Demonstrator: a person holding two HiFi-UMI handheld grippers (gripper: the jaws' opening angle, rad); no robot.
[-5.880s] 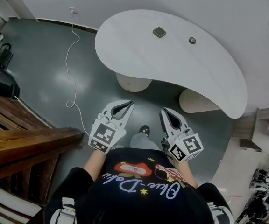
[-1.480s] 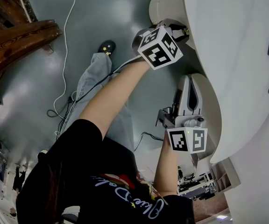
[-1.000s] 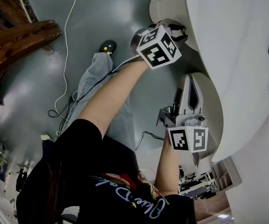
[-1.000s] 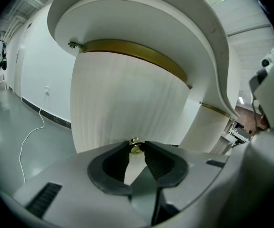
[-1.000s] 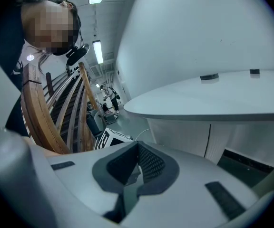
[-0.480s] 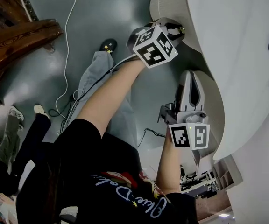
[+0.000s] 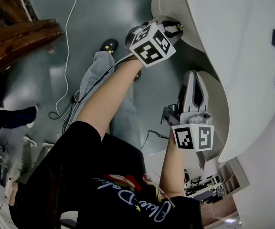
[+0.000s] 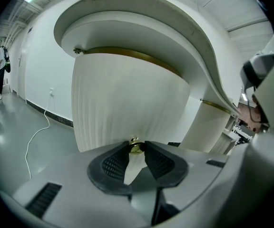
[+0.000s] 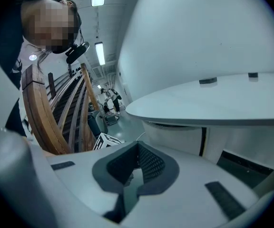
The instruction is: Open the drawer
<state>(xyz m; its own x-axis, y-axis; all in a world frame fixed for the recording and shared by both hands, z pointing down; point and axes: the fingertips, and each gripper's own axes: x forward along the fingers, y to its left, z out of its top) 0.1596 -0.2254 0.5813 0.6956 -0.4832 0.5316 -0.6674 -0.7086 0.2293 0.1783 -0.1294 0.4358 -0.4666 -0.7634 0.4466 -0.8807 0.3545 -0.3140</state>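
Left tongs [image 8: 136,150] eased back, pinching the brass knob [image 8: 135,146] on the ribbed pedestal [image 8: 127,103]; right tongs [image 9: 138,145] closed empty near the tabletop [image 9: 213,101].

The drawer [image 8: 127,103] is a white, vertically ribbed, curved front standing upright under the tabletop [image 8: 184,37], with a brass band along its top edge. Its small brass knob [image 8: 136,147] sits at 6 o'clock on that front, pinched by the left gripper [image 8: 136,152]. Whether the drawer is pulled out cannot be told.
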